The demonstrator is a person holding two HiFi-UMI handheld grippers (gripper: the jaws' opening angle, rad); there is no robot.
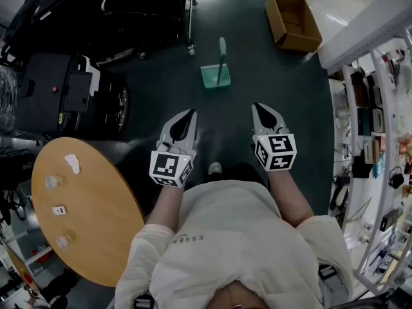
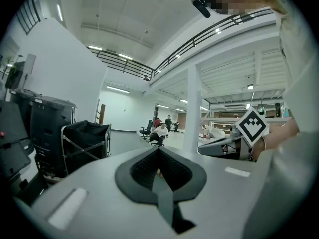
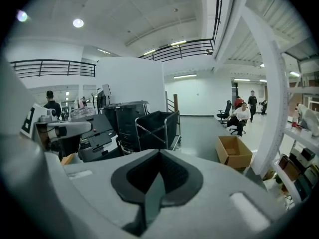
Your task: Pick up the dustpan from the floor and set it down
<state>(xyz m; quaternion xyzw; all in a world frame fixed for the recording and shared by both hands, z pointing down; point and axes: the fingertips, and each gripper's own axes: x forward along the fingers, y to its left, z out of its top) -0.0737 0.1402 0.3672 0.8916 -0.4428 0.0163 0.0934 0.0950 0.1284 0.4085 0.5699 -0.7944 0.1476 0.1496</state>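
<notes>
You are holding the left gripper [image 1: 190, 114] and right gripper [image 1: 259, 108] side by side, fingers together on both, gripping nothing. The green dustpan [image 1: 214, 77] is standing on the floor [image 1: 257, 56] well ahead, untouched. The approach step appears to be in hand; the next move calls for opening the fingers at its handle.

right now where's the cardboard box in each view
Head view: the cardboard box sits at the upper right, open, on the floor.
Left gripper view: not in it.
Right gripper view: right of centre, low, on the floor.
Shared landmark: the black metal-framed cart, top left of centre in the head view, left in the left gripper view, centre in the right gripper view.
</notes>
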